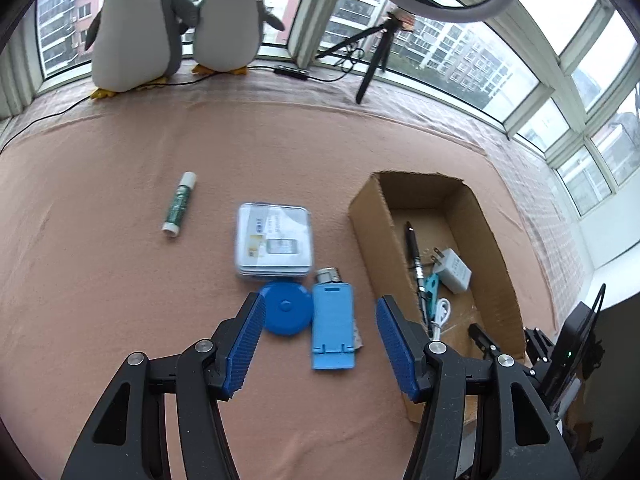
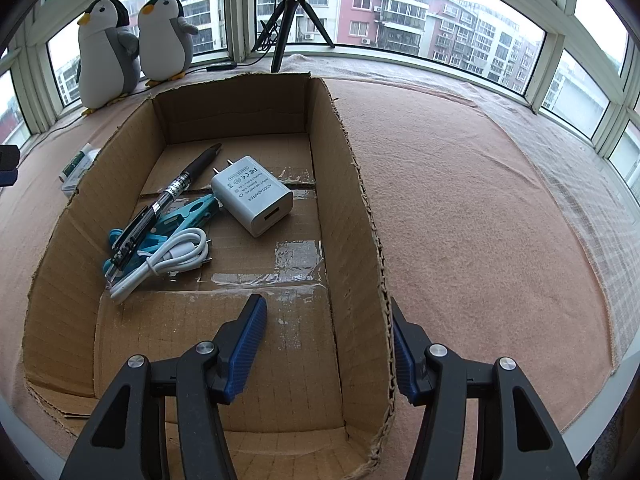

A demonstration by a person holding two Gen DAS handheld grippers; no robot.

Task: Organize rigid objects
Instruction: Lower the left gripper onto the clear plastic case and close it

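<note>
My left gripper point(image 1: 320, 302) is open and hovers over the pink cloth with nothing between its pads. Under it lie a light blue phone stand point(image 1: 333, 326) and a round blue tape measure point(image 1: 286, 314). A small metal-topped piece point(image 1: 329, 275) sits at the stand's far end. Beyond them lie a clear flat case point(image 1: 274, 240) and a green and white tube point(image 1: 179, 208). My right gripper point(image 2: 326, 302) is open and straddles the right wall of the cardboard box point(image 2: 360, 216). One finger is inside the box and the other is outside. In the box are a black pen point(image 2: 176, 188), a white charger point(image 2: 252, 196), a teal clip point(image 2: 188, 216) and a white cable point(image 2: 168, 258).
Two plush penguins point(image 1: 180, 24) stand on the window sill at the back left. A black tripod point(image 1: 376, 52) with a ring light stands behind the box. A thin cable point(image 1: 288, 72) trails along the sill. The cloth's edge drops off at the right.
</note>
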